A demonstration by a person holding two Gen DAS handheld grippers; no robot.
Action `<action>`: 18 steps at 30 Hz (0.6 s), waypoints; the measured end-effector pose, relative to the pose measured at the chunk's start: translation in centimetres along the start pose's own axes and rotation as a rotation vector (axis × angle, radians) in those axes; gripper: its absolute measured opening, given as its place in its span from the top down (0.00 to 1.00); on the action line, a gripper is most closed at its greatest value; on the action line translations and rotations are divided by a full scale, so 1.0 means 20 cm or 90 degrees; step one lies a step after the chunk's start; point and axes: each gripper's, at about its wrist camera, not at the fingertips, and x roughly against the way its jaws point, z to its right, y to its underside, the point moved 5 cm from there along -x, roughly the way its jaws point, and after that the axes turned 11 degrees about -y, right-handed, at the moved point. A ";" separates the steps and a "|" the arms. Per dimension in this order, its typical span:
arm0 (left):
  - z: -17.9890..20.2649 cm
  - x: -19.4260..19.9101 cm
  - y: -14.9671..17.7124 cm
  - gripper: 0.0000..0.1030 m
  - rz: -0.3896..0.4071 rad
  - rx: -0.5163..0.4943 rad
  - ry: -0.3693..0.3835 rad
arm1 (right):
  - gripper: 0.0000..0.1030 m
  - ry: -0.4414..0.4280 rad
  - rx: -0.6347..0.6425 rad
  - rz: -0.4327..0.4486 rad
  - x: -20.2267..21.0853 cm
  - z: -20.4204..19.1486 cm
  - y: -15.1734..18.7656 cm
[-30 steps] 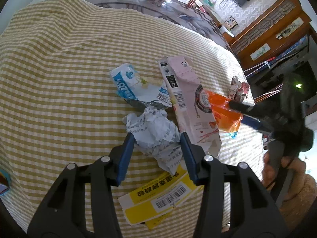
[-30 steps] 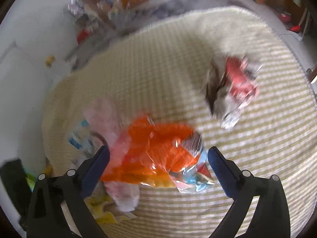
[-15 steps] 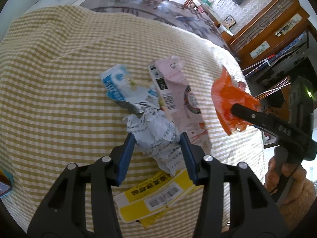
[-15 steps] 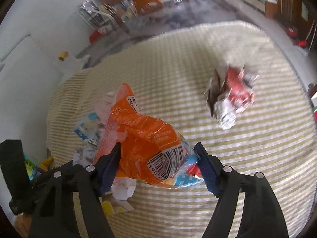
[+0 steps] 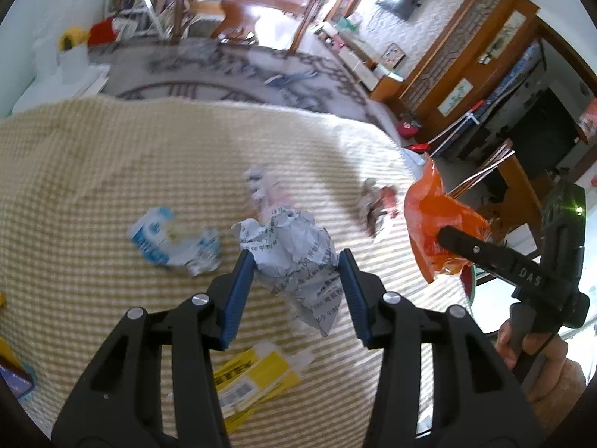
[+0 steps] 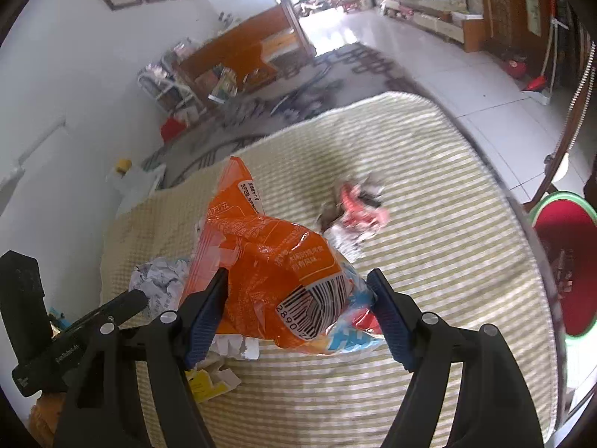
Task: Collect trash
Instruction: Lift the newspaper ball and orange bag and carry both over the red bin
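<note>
My left gripper (image 5: 296, 257) is shut on a crumpled ball of printed white paper (image 5: 294, 240), held above the checked tablecloth (image 5: 112, 156). In the right wrist view my right gripper (image 6: 298, 276) is shut on an orange snack bag (image 6: 268, 261) with a barcode, also held off the table. The left wrist view shows that orange bag (image 5: 436, 220) at the right, off the table's edge, pinched by a black finger (image 5: 485, 252), with a hand on the handle below. The paper ball (image 6: 156, 280) also shows at the left of the right wrist view.
Left on the cloth are a blue-and-white wrapper (image 5: 171, 239), a blurred pink carton (image 5: 268, 190), a crumpled red-and-silver wrapper (image 6: 358, 212) and a yellow barcode label (image 5: 253, 377). A red bin with a green rim (image 6: 563, 261) stands beside the table's right edge.
The right gripper closed on the orange bag and lifted it off the table. The left gripper, still shut on the paper ball, rose with it and now views farther across the room.
</note>
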 end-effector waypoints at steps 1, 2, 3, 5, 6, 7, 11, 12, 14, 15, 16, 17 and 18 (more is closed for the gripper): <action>0.03 0.01 -0.02 0.56 0.005 -0.004 0.005 | 0.30 0.001 -0.004 0.008 0.03 0.01 -0.01; 0.06 0.01 -0.03 0.56 0.009 -0.007 0.009 | 0.30 0.002 -0.006 0.015 0.06 0.02 -0.01; 0.09 0.01 -0.05 0.56 0.014 -0.010 0.015 | 0.30 0.004 -0.007 0.020 0.08 0.03 -0.01; 0.14 0.02 -0.06 0.56 0.022 -0.016 0.025 | 0.30 0.012 -0.009 0.033 0.13 0.06 -0.03; 0.17 0.03 -0.08 0.56 0.025 -0.019 0.031 | 0.30 0.016 -0.010 0.037 0.16 0.07 -0.03; 0.20 0.03 -0.09 0.56 0.027 -0.022 0.035 | 0.30 0.018 -0.012 0.040 0.18 0.09 -0.03; 0.31 0.02 -0.10 0.56 0.030 -0.035 0.050 | 0.30 0.026 -0.024 0.053 0.26 0.16 -0.04; 0.34 0.02 -0.10 0.56 0.029 -0.039 0.054 | 0.30 0.028 -0.027 0.056 0.28 0.18 -0.04; 0.39 0.01 -0.10 0.56 0.028 -0.046 0.058 | 0.30 0.031 -0.033 0.061 0.31 0.22 -0.04; 0.42 0.01 -0.10 0.56 0.027 -0.050 0.060 | 0.30 0.032 -0.037 0.065 0.33 0.24 -0.04; 0.43 0.01 -0.09 0.56 0.026 -0.052 0.061 | 0.30 0.033 -0.039 0.068 0.35 0.26 -0.04; 0.45 0.00 -0.09 0.56 0.025 -0.055 0.062 | 0.30 0.035 -0.043 0.071 0.37 0.28 -0.04; 0.47 0.00 -0.10 0.56 0.024 -0.057 0.063 | 0.30 0.036 -0.046 0.074 0.39 0.30 -0.05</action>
